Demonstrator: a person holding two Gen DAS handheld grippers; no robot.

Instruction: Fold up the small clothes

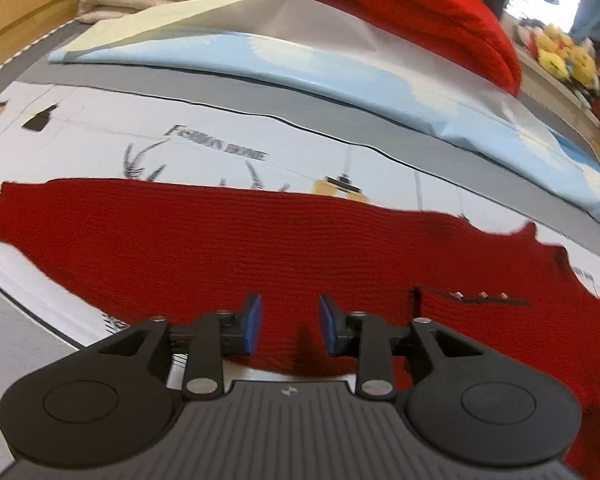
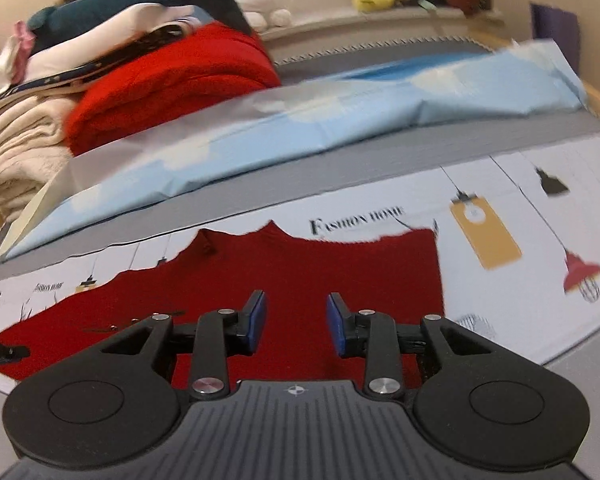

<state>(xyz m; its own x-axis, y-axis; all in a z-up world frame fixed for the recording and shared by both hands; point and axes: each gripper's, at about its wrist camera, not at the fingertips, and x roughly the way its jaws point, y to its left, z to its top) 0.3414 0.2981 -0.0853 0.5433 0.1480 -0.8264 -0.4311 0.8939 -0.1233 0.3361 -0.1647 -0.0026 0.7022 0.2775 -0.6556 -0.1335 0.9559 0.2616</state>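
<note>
one red knit garment (image 1: 228, 248), two parted grippers (image 1: 290, 324)

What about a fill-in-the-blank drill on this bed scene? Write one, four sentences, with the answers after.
1. The knit garment lying flat on the printed sheet is ____ in colour.
2. The words on the sheet read "Fashion ____".
3. The pads on the left gripper fingers are ____.
4. Between the right gripper fingers there is ____ held.

Missing words: red; home; blue; nothing
</note>
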